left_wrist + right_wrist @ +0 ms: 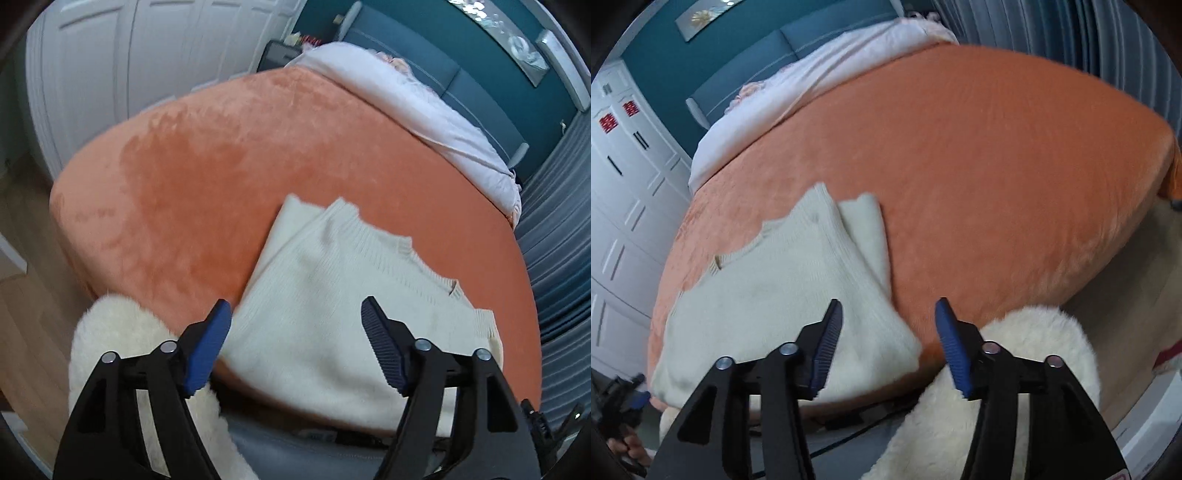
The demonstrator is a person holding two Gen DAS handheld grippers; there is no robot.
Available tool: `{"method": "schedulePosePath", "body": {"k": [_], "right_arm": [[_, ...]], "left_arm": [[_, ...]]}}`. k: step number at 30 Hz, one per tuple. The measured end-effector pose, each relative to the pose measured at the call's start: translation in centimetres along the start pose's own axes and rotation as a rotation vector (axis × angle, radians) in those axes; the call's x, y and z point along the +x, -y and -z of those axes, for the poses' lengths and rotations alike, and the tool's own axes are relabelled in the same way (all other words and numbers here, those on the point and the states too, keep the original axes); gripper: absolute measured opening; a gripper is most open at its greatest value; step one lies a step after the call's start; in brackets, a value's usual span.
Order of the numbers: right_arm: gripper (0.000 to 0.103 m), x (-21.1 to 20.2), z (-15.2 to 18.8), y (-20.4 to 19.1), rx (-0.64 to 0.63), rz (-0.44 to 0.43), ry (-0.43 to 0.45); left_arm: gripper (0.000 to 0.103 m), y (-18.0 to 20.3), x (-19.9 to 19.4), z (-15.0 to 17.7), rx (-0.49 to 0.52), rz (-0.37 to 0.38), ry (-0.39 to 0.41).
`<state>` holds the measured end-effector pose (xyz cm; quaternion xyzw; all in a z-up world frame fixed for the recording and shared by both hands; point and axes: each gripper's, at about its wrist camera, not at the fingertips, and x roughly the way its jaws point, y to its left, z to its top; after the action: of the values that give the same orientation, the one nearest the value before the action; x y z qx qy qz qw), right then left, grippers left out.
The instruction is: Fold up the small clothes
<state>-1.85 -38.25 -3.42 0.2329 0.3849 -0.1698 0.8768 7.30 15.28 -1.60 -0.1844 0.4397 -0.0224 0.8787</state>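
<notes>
**poster1:** Sweater (325, 295) sits half-folded on the orange bed (192, 177), right at the near edge, one side flap tucked over. Both sets of jaws are spread wide with nothing in them: left gripper (295, 347) over the body, right gripper (888, 343) over the lower corner.

**poster2:** The risk I see is that hem hanging off the edge. Pinch only the top layer and the flap peels open. Drag it nearer and it probably slides onto the fluffy rug (997, 369).

**poster1:** Frames are blurry, so I can't tell how much overhangs.
</notes>
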Motion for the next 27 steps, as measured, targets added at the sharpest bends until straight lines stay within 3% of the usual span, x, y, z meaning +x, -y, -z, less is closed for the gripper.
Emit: {"method": "schedulePosePath", "body": {"k": [3,6,8,9,10,11,12,14,17,19,21,22,25,27], "right_arm": [[0.071,2.2,-2.2,-2.6,-0.099,-0.039,-0.014],[0.071,6.0,-2.9,-5.1,-0.186,-0.009,-0.02],[0.071,8.8,-2.9,-5.6,-0.189,0.008,-0.059],[0.071,10.2,-2.9,-5.6,-0.178,0.014,-0.087],[0.059,11.5,-2.9,-5.5,-0.168,0.014,-0.122],[0.041,12.1,-2.6,-5.5,-0.159,-0.005,-0.157],[0.01,12.3,-2.8,-5.5,-0.145,-0.014,-0.177],[0.009,9.8,-3.7,-5.1,-0.114,-0.083,-0.077],[0.009,7.2,-5.2,-4.5,-0.095,-0.108,0.029],[0.01,9.8,-5.0,-3.7,-0.092,-0.061,-0.039],[0.011,14.2,-3.7,-2.2,-0.078,-0.013,-0.195],[0.01,14.3,-3.2,-1.6,-0.052,-0.03,-0.195],[0.02,9.8,-3.1,-2.3,-0.057,-0.003,-0.068],[0.021,6.4,-2.5,-3.7,-0.108,-0.017,0.013]], "left_arm": [[0.079,2.7,3.1,-2.5,0.105,-0.017,-0.005],[0.078,3.3,8.1,-3.3,0.1,-0.018,-0.094],[0.057,2.4,11.8,-3.5,0.042,0.001,-0.198],[0.028,2.3,12.8,-3.3,0.011,0.012,-0.242],[0.01,1.8,13.6,-3.4,-0.022,0.023,-0.267],[0.007,1.6,13.6,-3.6,-0.049,0.041,-0.261],[0.005,1.7,13.1,-3.8,-0.054,0.05,-0.248],[0.004,2.5,11.2,-4.8,-0.03,0.078,-0.188],[0.004,3.6,10.8,-5.8,0.02,0.049,-0.154],[0.004,3.8,13.0,-5.4,0.052,-0.007,-0.189],[0.004,3.1,15.3,-4.6,0.048,-0.041,-0.246],[0.004,2.7,15.4,-4.5,0.025,-0.033,-0.24],[0.005,3.0,13.1,-4.6,0.032,-0.025,-0.202],[0.005,3.6,11.2,-4.4,0.056,-0.01,-0.17]]}}
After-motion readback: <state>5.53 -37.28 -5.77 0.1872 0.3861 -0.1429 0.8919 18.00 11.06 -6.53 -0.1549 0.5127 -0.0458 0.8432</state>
